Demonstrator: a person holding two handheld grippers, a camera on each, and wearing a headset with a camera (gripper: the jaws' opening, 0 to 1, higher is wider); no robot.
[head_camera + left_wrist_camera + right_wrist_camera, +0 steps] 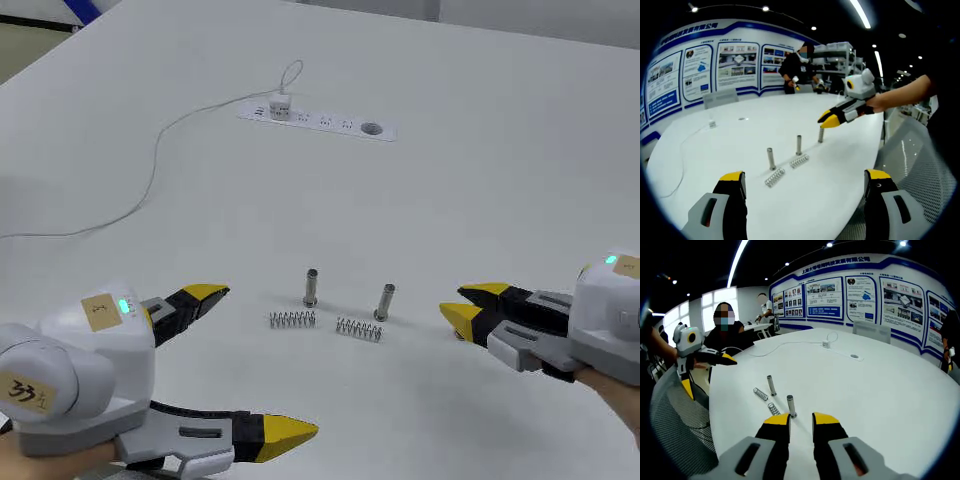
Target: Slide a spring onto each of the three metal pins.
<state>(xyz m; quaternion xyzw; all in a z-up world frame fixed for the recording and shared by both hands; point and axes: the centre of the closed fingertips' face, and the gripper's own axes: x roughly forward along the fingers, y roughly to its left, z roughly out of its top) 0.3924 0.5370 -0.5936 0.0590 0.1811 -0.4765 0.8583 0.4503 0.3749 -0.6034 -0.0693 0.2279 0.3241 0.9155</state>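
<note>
Two short metal pins (311,286) (385,301) stand upright on the white table (450,180). In front of each lies a loose spring (292,319) (358,328). The left gripper view shows a third pin (821,134) right under the tips of my right gripper (829,120). My left gripper (250,360) is wide open at the lower left, short of the pins, and nothing is between its jaws (805,176). My right gripper (470,303) comes in from the right. Its jaws stand a narrow gap apart (801,419) with nothing seen between them. The nearer pin (790,406) is just ahead.
A white power strip (318,120) with a plugged-in charger (279,107) and a cable (155,160) lies at the far side of the table. A mesh chair (910,165) stands by the table edge. People stand in the background (795,67).
</note>
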